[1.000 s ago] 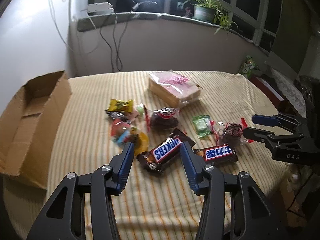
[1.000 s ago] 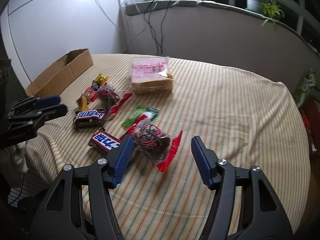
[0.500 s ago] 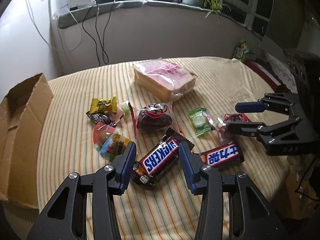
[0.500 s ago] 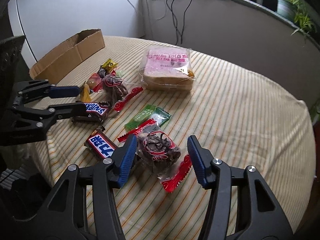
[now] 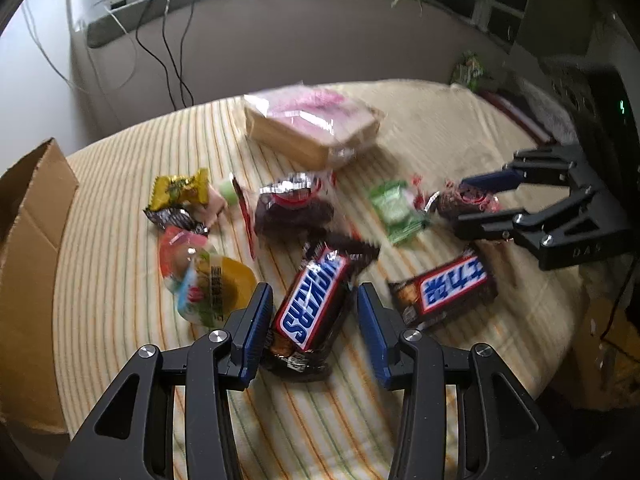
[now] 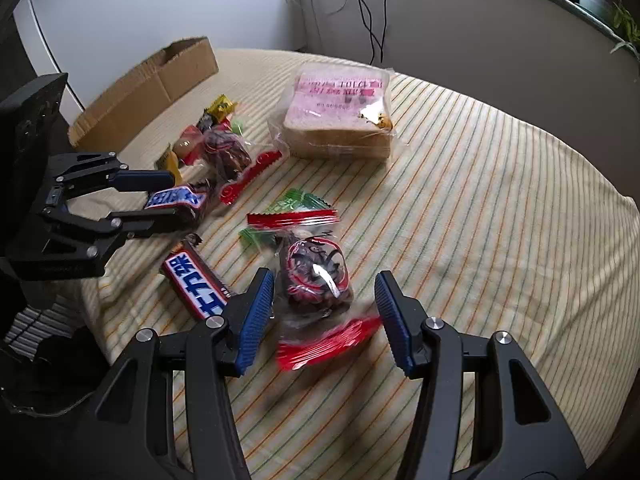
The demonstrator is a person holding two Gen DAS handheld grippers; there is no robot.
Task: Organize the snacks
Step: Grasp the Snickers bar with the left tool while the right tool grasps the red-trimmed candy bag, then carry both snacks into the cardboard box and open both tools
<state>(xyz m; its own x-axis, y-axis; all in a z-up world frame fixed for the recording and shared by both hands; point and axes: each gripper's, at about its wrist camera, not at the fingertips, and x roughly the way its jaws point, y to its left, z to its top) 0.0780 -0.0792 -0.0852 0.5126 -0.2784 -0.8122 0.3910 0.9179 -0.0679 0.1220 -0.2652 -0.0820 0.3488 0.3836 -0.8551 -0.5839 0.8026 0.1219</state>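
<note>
Snack sorting on a striped table (image 6: 480, 168): the left gripper (image 5: 316, 312) sits with its jaws spread on either side of a Snickers bar (image 5: 314, 306), pads close to the wrapper but not yet pinching it, while the right gripper (image 6: 326, 304) straddles a clear date packet (image 6: 314, 276) with red ends, also open. Both snacks lie on the cloth near the front edge; a cardboard box (image 6: 152, 84), the likely destination, stands at the far left. To grip well, each tool should probably close across the snack's middle, squarely and low, the left avoiding the jelly cup (image 5: 216, 284) just beside it, the right squeezing gently so the slack film does not slip
</note>
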